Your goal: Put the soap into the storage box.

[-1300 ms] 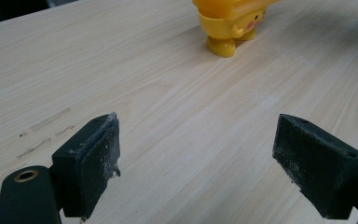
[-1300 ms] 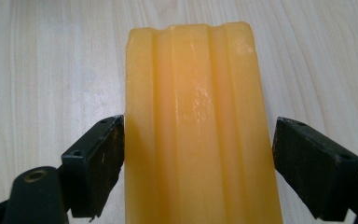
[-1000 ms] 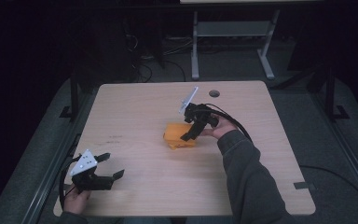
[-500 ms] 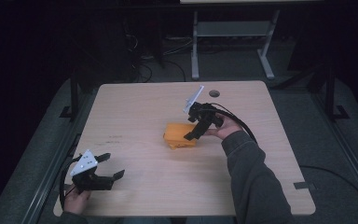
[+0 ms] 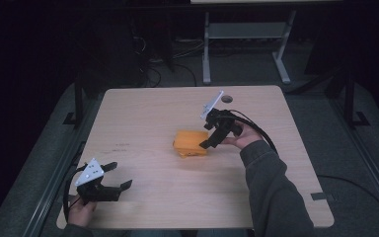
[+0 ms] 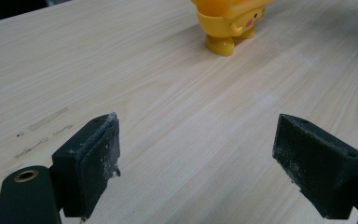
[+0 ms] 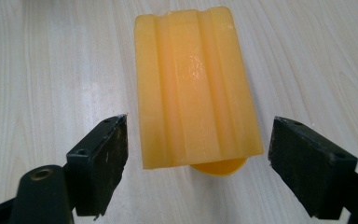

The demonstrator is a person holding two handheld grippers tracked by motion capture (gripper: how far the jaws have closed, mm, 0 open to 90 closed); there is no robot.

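A: Where's the orange toy (image 7: 196,88), and which way does it run?

B: On the table (image 5: 143,113), dead ahead of the right gripper (image 7: 196,168). In the right gripper view its long axis runs straight away from the jaws, ribbed top face up. The near end sits between the two pads.

A: Clamped?

B: No. Jaws spread wide, a gap each side, neither pad touching. In the high view the right gripper (image 5: 211,140) is at the toy's right edge.

A: Left gripper (image 6: 196,163)?

B: Jaws also wide open, holding nothing, bare table between them. The toy (image 6: 228,21) is well ahead of them, a bit right of centre.

A: Anything unclear?

B: The left gripper view cuts the toy's top off at the frame edge: just the yellow feet and a pink spot. From above it's an orange block (image 5: 191,143), no detail.
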